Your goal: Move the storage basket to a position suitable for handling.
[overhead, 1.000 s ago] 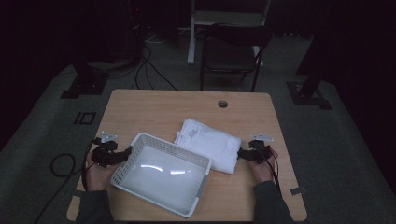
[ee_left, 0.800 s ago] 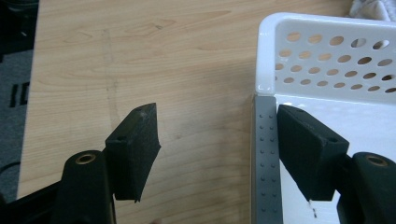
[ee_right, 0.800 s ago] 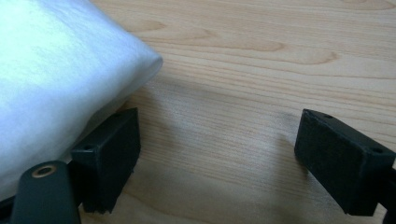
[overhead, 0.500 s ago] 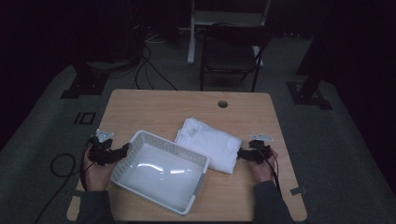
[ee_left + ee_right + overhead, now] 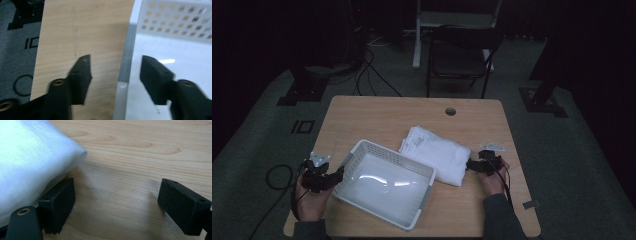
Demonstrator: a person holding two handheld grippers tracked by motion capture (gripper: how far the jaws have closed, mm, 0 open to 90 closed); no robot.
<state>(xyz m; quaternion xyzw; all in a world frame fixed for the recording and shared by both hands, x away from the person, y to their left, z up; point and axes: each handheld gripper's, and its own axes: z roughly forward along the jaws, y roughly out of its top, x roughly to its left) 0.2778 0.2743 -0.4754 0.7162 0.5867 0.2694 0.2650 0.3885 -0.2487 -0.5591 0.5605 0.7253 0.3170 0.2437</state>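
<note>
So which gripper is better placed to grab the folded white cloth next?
The right gripper: it sits open at the white cloth's near edge. The left gripper straddles the white basket's rim, its jaws just closing.

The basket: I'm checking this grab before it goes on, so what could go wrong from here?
The left gripper straddles the white basket's rim, jaws just closing but not yet pressing; a thin-edge grip may tip or slide it. The basket nearly meets the folded white cloth, so a shove could rumple it.

No readable text, label, brand, number or sign appears on anything here.
</note>
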